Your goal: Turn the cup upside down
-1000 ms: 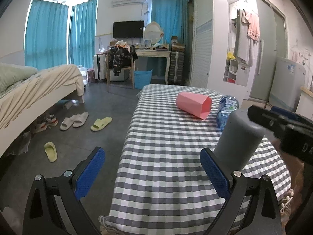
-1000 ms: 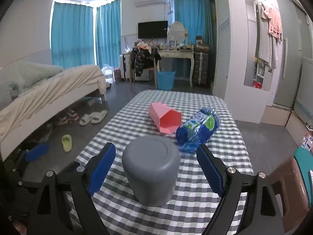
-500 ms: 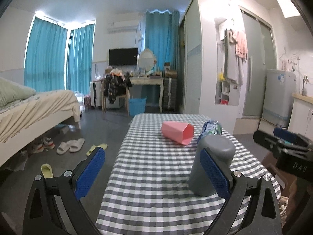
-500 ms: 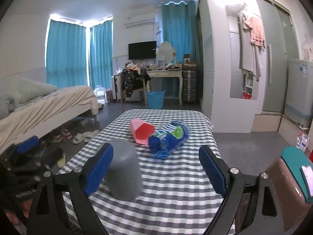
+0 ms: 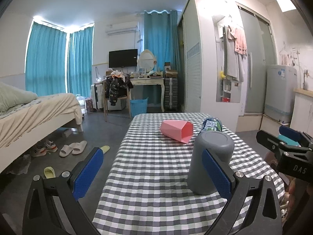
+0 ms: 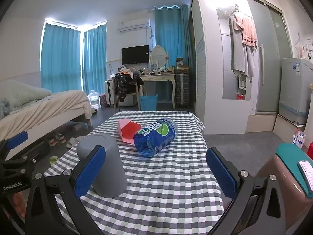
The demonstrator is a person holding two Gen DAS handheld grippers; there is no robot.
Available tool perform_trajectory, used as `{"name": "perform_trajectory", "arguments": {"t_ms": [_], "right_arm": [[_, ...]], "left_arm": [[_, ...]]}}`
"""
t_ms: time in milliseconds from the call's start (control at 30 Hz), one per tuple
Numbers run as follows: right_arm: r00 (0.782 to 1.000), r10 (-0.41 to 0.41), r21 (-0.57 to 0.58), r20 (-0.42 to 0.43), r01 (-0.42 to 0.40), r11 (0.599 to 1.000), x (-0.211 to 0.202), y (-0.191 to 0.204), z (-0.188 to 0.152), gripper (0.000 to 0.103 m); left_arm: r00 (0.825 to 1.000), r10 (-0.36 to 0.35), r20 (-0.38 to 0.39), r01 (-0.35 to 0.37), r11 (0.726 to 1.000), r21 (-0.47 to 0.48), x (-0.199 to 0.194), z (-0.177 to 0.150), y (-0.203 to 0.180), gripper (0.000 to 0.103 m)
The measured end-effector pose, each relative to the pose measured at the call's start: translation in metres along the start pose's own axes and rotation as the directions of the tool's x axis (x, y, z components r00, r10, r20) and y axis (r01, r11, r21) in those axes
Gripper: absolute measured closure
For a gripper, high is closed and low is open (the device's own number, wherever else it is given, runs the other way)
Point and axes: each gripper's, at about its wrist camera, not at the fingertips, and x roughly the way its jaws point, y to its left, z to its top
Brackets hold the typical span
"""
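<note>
A grey cup stands upside down, base up, near the front of the checked table. In the right wrist view the cup stands at the left, partly behind the left finger. My left gripper is open and empty, held back from the table's near edge, with its right finger in front of the cup. My right gripper is open and empty, to the right of the cup. Neither gripper touches the cup.
A pink cup lies on its side further back on the table, with a blue water bottle lying beside it. A bed and slippers are at the left. A brown stool with a teal top stands at the right.
Both grippers have drawn back and lowered from the grey cup. The cup, between the right gripper's fingers a second ago, now stands free on the table to their left.
</note>
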Motion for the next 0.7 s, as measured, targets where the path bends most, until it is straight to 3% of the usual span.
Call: {"name": "perform_trajectory", "arguments": {"t_ms": [367, 700], "right_arm": [[1.0, -0.004, -0.005, -0.001, 0.004, 1.0, -0.0001, 0.0028, -0.0007, 0.0], [1.0, -0.003, -0.013, -0.01, 0.003, 1.0, 0.003, 0.0052, -0.0014, 0.0]], "left_arm": [[1.0, 0.011, -0.002, -0.011, 1.0, 0.024, 0.0006, 0.0013, -0.0068, 0.0], [1.0, 0.003, -0.006, -0.003, 1.0, -0.009, 0.0004, -0.0011, 0.0017, 0.0]]}}
